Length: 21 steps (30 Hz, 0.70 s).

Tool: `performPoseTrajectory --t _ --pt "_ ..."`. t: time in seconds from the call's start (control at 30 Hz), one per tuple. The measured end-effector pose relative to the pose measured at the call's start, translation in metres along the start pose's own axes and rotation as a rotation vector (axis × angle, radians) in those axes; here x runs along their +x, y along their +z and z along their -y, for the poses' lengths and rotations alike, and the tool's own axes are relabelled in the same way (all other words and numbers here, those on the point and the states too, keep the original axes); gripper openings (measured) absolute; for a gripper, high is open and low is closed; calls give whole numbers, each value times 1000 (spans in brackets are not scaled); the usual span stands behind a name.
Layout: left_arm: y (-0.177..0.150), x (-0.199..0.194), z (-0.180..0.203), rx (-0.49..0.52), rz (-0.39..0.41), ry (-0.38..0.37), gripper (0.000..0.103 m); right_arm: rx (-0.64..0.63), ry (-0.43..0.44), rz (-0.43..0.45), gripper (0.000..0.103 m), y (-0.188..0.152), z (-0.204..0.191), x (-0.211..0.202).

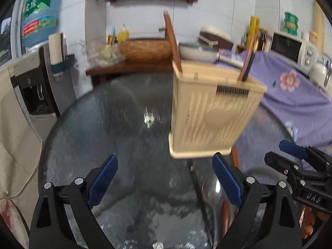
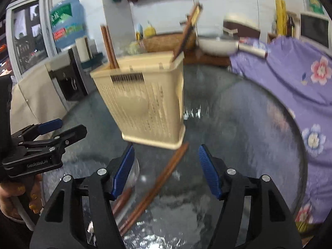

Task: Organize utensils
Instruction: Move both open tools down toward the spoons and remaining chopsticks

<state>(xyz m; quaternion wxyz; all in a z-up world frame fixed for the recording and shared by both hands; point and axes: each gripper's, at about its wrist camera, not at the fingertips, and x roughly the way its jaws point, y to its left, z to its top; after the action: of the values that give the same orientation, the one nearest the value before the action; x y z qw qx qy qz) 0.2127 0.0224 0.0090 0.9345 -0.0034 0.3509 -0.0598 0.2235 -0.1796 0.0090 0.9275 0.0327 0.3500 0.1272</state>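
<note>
A beige slotted utensil holder [image 1: 209,112] stands on the round glass table [image 1: 116,124]; it also shows in the right wrist view [image 2: 145,101]. Brown chopsticks [image 1: 172,39] stick up from it, also seen from the right [image 2: 109,45]. A loose pair of brown chopsticks [image 2: 159,184] lies on the glass in front of the holder, between my right gripper's fingers. A metal spoon [image 1: 211,188] lies by my left gripper's right finger. My left gripper [image 1: 166,178] is open and empty. My right gripper [image 2: 166,170] is open and empty above the loose chopsticks.
A purple flowered cloth [image 2: 294,78] covers the table's right side. A water dispenser [image 1: 35,76] stands at the left. A wooden side table with a basket [image 1: 145,49] and a pan [image 2: 217,43] is behind. A microwave [image 1: 290,47] is at the far right.
</note>
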Motion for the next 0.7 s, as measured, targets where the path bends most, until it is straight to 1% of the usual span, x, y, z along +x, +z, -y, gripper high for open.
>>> performPoseTrajectory --t 0.03,0.1,0.13,0.2,0.23,0.3,0.37,0.4,0.5,0.7 --pt "-7 5 -1 -1 -24 -3 86 14 -4 -39 64 -7 2 7" --pt "-19 14 -3 -2 -75 -21 73 24 7 -99 62 -18 4 17" --pt "-22 17 -3 -4 -95 -29 70 25 14 -125 60 -24 3 22" --pt "-28 24 -5 -11 -132 -51 60 22 11 -157 59 -31 2 27" --pt "-30 25 -4 -13 -143 -59 59 22 11 -174 56 -35 1 29" --pt "-34 29 -5 -15 -166 -75 51 29 15 -199 53 -41 2 33" --pt "-37 32 -4 -15 -185 -87 46 32 16 -213 49 -45 2 35" --pt "-41 33 0 -13 -191 -91 44 29 13 -221 49 -47 1 36" --pt "-46 37 2 -9 -209 -106 41 18 6 -232 46 -49 -2 38" --pt "-49 41 11 3 -222 -118 41 6 -15 -257 38 -49 -8 44"
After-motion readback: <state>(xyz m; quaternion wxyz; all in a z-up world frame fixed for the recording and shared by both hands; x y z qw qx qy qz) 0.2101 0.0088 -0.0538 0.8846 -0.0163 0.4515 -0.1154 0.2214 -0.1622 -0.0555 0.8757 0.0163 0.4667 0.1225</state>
